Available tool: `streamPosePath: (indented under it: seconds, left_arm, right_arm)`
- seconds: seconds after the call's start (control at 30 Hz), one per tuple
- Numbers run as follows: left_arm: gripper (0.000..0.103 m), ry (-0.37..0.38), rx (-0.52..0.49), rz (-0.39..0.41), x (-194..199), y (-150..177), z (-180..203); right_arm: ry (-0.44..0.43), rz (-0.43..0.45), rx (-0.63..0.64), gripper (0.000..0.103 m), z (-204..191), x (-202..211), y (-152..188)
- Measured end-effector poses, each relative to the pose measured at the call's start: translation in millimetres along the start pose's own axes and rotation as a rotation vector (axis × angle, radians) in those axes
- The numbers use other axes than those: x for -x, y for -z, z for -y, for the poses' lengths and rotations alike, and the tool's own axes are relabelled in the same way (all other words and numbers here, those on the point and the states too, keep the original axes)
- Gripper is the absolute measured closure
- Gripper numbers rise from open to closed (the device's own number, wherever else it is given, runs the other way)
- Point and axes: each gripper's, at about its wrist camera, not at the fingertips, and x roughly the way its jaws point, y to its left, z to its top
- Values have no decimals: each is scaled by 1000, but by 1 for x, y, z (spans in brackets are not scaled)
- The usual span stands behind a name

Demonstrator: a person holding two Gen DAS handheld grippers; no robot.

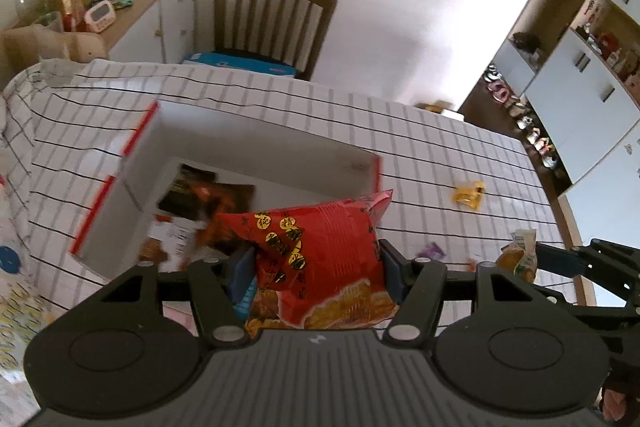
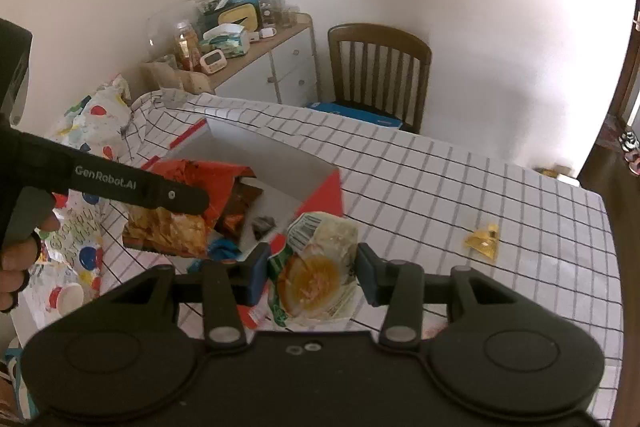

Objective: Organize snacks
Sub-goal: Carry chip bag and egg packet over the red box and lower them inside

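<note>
My left gripper is shut on a puffy red snack bag with gold characters, held above the near edge of a white box with red sides. Dark snack packets lie inside that box. My right gripper is shut on a white and green packet with an orange picture, carried just right of the box. In the right wrist view the left gripper's body and its red bag hang over the box. A small yellow wrapper lies on the checked tablecloth.
A wooden chair stands at the table's far side with a blue box on its seat. A cluttered sideboard is at the back left. Colourful dotted wrapping lies left of the box. A small purple wrapper rests near the right edge.
</note>
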Motion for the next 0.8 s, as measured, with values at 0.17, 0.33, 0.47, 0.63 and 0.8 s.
streamPosePath:
  seconds: [0.17,0.33,0.47,0.63,0.8]
  left_arm:
    - [40,-29,-1,0,-6,-9,-33]
    - [40,-58,12,-16,-18,-14,-65]
    - [40,-100,7,-32,-34,-16,-87]
    - [40,-145,-11,-47,-53,-18,-107]
    - [40,-169,-47,-58,-71,-18,-115]
  right_arm:
    - [6,-11,12,58,-30,-23,-12]
    - [8,-29,13,58,-54,-49,-22]
    - [14,-40,25,58,-71,-70,-26]
    - [38,-64,36,58,-86,-100,-31]
    - [62,-103,41,58,-97,-130,-30]
